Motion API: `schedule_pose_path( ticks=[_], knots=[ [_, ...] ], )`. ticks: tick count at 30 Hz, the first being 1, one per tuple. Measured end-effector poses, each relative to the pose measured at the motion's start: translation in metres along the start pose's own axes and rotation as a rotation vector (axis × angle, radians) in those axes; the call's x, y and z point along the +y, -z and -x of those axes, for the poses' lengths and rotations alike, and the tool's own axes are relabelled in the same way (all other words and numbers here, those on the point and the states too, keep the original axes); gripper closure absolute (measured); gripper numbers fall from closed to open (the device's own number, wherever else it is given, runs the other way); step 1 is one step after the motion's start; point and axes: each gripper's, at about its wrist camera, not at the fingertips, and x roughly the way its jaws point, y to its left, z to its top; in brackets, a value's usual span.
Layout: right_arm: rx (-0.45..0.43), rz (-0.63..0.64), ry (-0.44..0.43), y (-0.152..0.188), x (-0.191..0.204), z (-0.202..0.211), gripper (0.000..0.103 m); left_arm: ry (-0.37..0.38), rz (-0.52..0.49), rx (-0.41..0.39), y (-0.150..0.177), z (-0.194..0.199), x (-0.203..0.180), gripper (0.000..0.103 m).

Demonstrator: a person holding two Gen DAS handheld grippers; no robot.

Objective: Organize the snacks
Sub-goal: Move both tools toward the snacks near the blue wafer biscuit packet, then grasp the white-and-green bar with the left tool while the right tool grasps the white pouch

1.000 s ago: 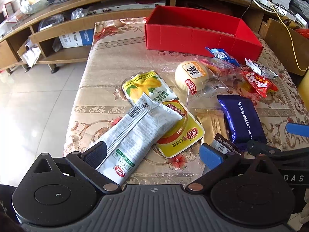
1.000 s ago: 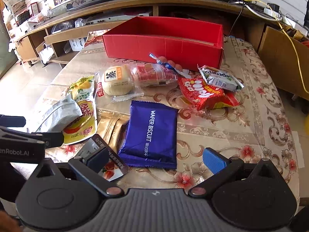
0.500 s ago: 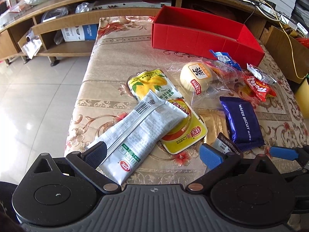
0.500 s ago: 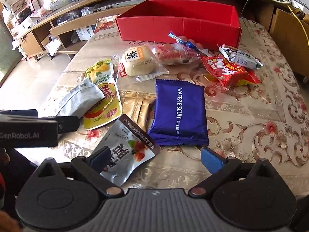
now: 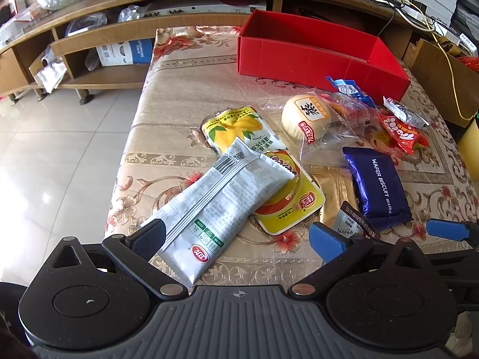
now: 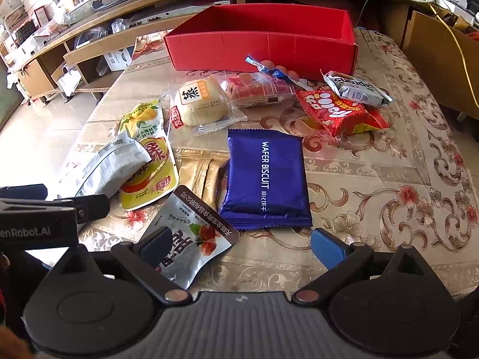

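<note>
An open red box (image 5: 314,59) (image 6: 263,48) stands at the back of the table, and snack packets lie in front of it. My left gripper (image 5: 236,239) is open, low over the near edge. The bottom end of a silver-white packet (image 5: 218,203) lies between its fingers, against the left pad (image 5: 146,239). My right gripper (image 6: 242,248) is open too. A grey packet with red fruit (image 6: 191,239) lies between its fingers, beside the left one. A blue wafer biscuit pack (image 6: 266,179) lies just ahead of it.
A yellow mango pouch (image 5: 239,131), a yellow pouch (image 5: 293,206), a wrapped round bun (image 5: 308,116), a gold packet (image 6: 203,173) and a red candy bag (image 6: 338,113) crowd the middle. The left table edge drops to a tiled floor (image 5: 60,149). Wooden shelves (image 5: 104,39) stand behind.
The grey fruit packet, first half hidden under the right gripper's left finger, now shows in full between the fingers. The left gripper has hardly moved.
</note>
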Motion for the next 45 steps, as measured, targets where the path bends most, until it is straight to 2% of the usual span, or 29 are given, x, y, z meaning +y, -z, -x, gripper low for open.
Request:
schedule_pose_path(
  ticks=[15, 37, 45],
  knots=[
    [0.006, -0.005, 0.001, 0.001, -0.001, -0.001, 0.008, -0.014, -0.003, -0.004, 0.001, 0.000, 0.002, 0.000],
    [0.067, -0.015, -0.008, 0.006, 0.010, -0.006, 0.008, -0.020, -0.017, -0.003, 0.004, 0.001, 0.005, 0.001],
    [0.094, -0.085, -0.007, 0.005, 0.003, -0.007, 0.008, -0.015, -0.005, -0.006, 0.005, 0.004, 0.010, 0.001]
  ],
)
